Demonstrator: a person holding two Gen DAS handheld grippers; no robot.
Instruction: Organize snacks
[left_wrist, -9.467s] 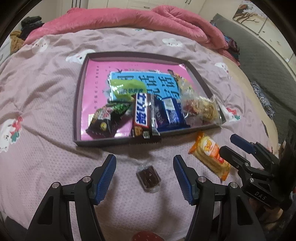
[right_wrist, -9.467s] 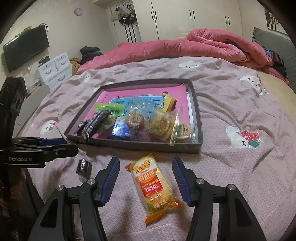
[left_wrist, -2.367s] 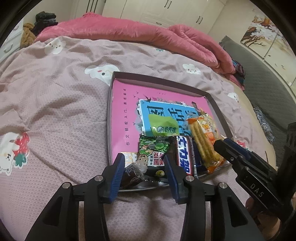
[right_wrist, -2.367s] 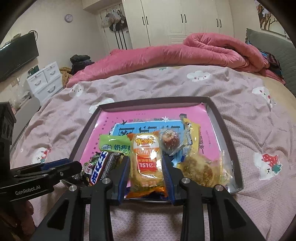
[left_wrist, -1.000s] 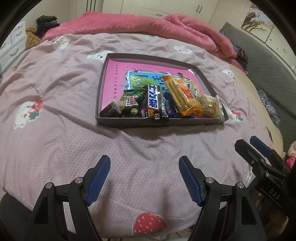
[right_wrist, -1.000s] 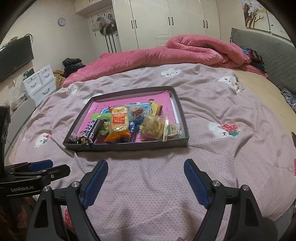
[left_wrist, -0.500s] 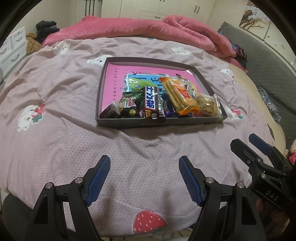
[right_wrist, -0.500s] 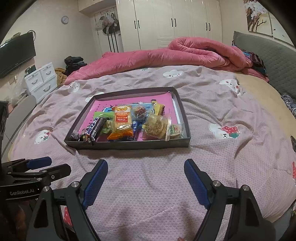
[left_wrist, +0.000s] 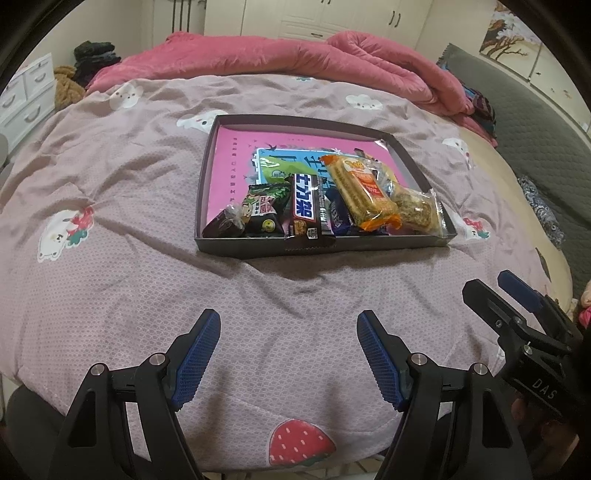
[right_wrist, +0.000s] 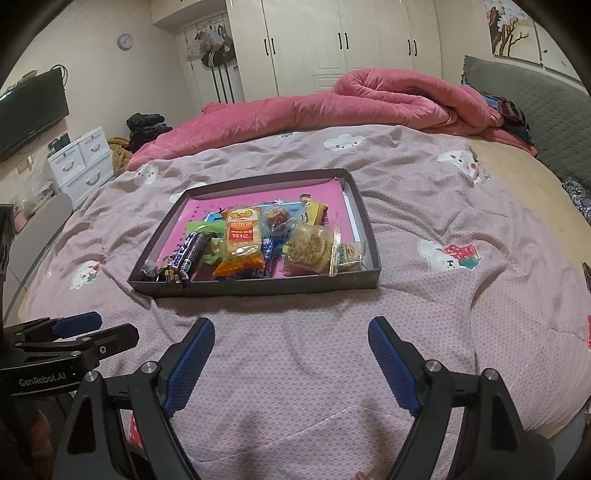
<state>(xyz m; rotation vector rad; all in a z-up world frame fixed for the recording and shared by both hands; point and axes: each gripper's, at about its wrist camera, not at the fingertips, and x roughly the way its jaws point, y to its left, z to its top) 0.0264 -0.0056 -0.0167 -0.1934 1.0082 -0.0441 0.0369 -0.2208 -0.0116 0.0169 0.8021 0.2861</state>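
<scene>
White wardrobe doors (right_wrist: 332, 48) and a rumpled pink quilt (right_wrist: 369, 99) back a bed spread with a mauve, dimpled cover (left_wrist: 110, 280) printed with cartoon animals and strawberries. Near the middle of the cover sits a shallow, dark, rectangular cardboard tray (left_wrist: 369, 245) lined with glossy pink paper. All the snacks lie inside it, crowded toward its near edge — a small dark wrapped sweet (left_wrist: 223, 225) in the near left corner, then a green-and-black packet (left_wrist: 264, 210), a long dark chocolate bar (left_wrist: 306, 210) whose end laps over the near rim, an orange crinkly pack of crackers (left_wrist: 364, 192) lying on top of others, and a clear bag of crumbly cake (left_wrist: 415, 210) toward the near right corner.

Both tools hang over bare cover short of the tray's near edge, well apart from it. The left gripper (left_wrist: 288, 354) has its blue ribbed pads spread wide with nothing between them — the right gripper (right_wrist: 291, 360) likewise stands wide and grips nothing.
</scene>
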